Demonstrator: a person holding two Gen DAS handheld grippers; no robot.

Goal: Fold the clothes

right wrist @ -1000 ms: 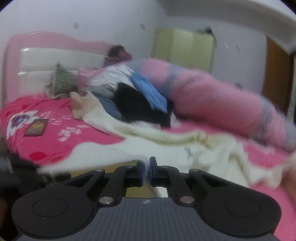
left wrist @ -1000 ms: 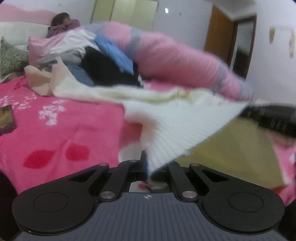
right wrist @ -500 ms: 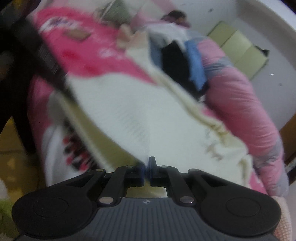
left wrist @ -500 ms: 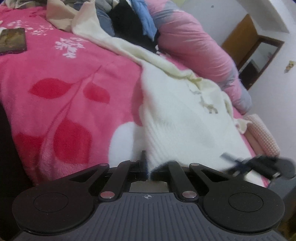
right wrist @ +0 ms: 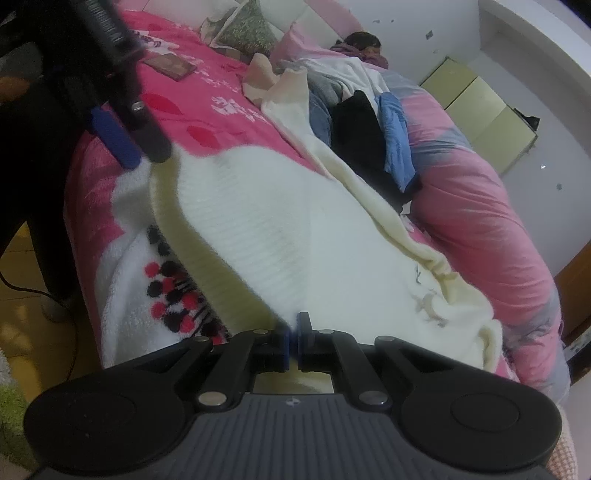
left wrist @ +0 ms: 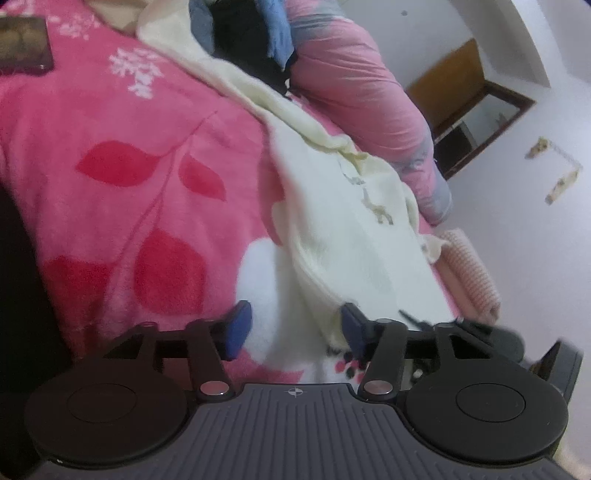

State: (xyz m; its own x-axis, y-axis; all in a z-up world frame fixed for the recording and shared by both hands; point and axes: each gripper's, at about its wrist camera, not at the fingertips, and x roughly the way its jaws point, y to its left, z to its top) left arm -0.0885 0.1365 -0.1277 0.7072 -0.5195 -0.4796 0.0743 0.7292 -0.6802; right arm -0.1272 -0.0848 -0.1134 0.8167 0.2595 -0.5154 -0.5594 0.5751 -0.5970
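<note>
A cream ribbed sweater [right wrist: 258, 229] lies spread across the pink flowered blanket [left wrist: 110, 122], with one sleeve trailing toward the clothes pile. My right gripper [right wrist: 293, 343] is shut on the sweater's near hem at the bed's edge. My left gripper [left wrist: 294, 328] hovers over the hem's other corner with its jaws opening. The cream cloth [left wrist: 354, 221] lies slack between the blue pads [left wrist: 238, 328], close to the right one, and neither pad presses on it. The right wrist view catches a blue pad [right wrist: 114, 136] of that left gripper at upper left.
A pile of black, blue and white clothes [right wrist: 362, 122] rests against a long pink rolled quilt [right wrist: 480, 221]. A person [right wrist: 364, 44] lies by the headboard. A flat dark book [right wrist: 170, 66] and a green pillow [right wrist: 247, 31] sit farther up the bed. Yellow floor [right wrist: 33, 258] lies below the bed's edge.
The sweater, held up in the air before, now lies flat on the bed. Both grippers came down with it. The left jaws have opened and released the hem; the right stays shut.
</note>
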